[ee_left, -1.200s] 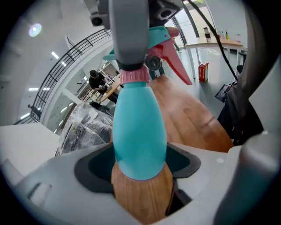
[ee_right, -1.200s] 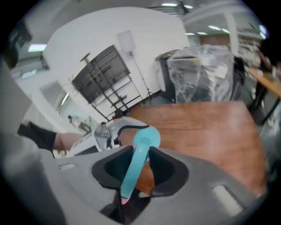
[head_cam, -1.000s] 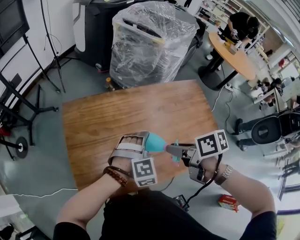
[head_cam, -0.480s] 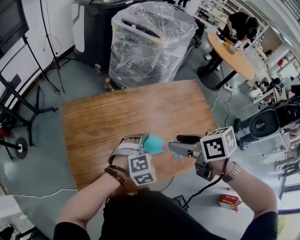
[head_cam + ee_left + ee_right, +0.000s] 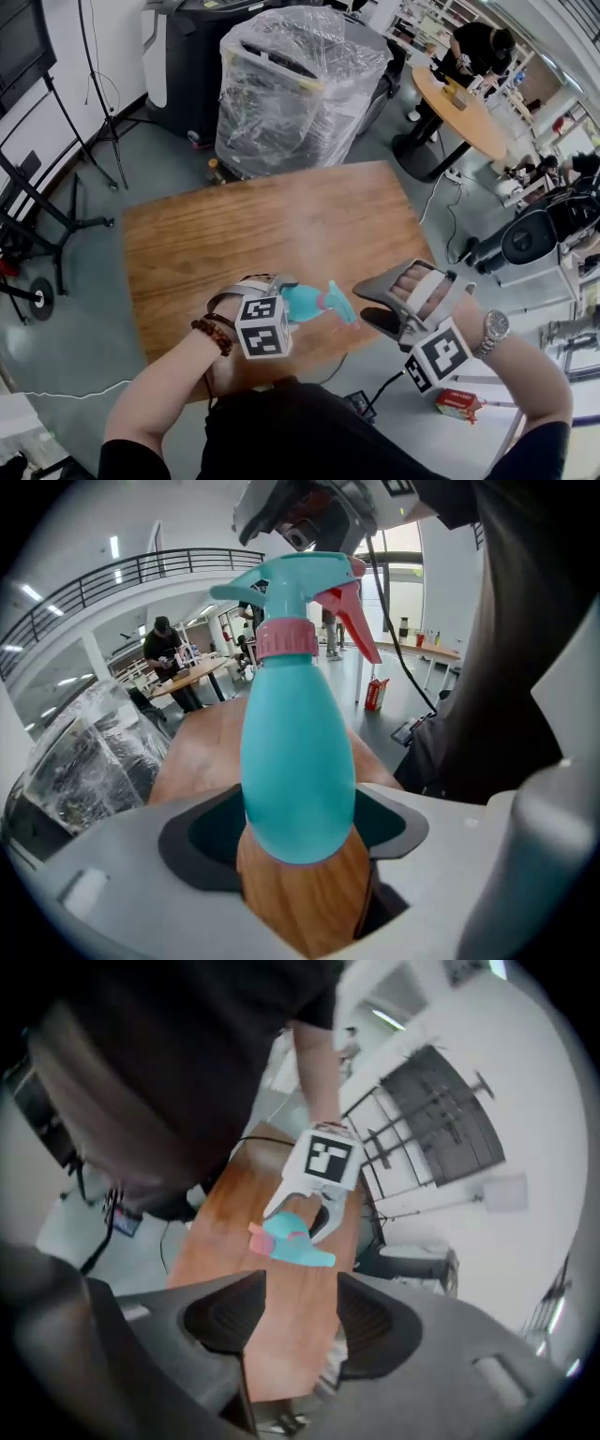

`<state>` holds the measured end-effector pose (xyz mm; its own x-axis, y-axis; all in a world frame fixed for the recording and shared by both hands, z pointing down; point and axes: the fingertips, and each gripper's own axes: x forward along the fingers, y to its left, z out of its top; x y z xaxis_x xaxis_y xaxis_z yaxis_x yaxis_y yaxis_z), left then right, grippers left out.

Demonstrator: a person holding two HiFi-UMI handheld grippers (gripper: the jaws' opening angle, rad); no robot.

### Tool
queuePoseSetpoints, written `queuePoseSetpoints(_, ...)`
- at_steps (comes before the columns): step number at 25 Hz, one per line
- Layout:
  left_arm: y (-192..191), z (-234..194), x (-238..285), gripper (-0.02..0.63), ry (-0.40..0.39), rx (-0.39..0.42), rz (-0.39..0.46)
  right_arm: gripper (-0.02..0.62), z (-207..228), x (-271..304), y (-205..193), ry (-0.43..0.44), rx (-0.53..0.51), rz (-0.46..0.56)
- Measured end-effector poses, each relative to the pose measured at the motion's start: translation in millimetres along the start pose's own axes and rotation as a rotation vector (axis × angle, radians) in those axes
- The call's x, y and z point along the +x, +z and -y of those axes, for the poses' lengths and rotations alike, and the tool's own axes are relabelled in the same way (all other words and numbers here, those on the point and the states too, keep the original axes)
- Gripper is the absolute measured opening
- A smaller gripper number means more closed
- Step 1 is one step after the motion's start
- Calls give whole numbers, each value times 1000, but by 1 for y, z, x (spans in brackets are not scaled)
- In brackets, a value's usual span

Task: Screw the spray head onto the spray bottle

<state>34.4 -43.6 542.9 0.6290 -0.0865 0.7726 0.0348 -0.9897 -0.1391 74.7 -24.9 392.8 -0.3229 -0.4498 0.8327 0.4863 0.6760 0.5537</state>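
Note:
A teal spray bottle (image 5: pixel 302 303) is held over the near edge of the wooden table (image 5: pixel 234 225), with its teal spray head (image 5: pixel 339 307) pointing right. My left gripper (image 5: pixel 284 300) is shut on the bottle's body (image 5: pixel 298 761). In the left gripper view a pink collar (image 5: pixel 286 639) joins the body to the spray head (image 5: pixel 291 578), which has a red trigger (image 5: pixel 349 616). My right gripper (image 5: pixel 375 302) is to the right of the spray head, apart from it. Its jaws have just been opening and hold nothing (image 5: pixel 292 1321). The bottle (image 5: pixel 292 1241) shows far beyond them.
A plastic-wrapped machine (image 5: pixel 300 84) stands behind the table. At the back right, a person leans over a round table (image 5: pixel 464 117). Stands with dark legs (image 5: pixel 56 216) are on the left. A red box (image 5: pixel 457 405) and a cable lie on the floor near my right arm.
My right gripper has let go of the spray head, opened, rolled over and drawn back to the right. The left gripper with the bottle has shifted slightly left and turned.

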Motion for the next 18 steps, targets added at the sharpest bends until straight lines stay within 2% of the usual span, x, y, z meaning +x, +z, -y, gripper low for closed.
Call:
queuePoseSetpoints(2,2,7,-1,387,-41,32,-1,227,-8,4,15,-51,-185,11)
queuePoseSetpoints(5,5,17,0,387,-85,84,-10,229,-11,9,35,-104,-349,54)
queuePoseSetpoints(9,9,30,1,387,-127,157,-20,229,-35,23,42,-39,-468,71)
queuePoseSetpoints(12,15,38,3,387,-142,193,-19,221,-53,30,46,6,-474,88)
queuePoseSetpoints(15,20,41,4,387,-136,216,-17,132,-56,31,48,6,-451,96)
queuePoseSetpoints(17,20,41,6,387,-116,224,-23,127,-55,32,48,24,-380,87)
queuePoseSetpoints(18,20,40,6,387,-102,223,-24,126,-55,33,47,48,-308,81)
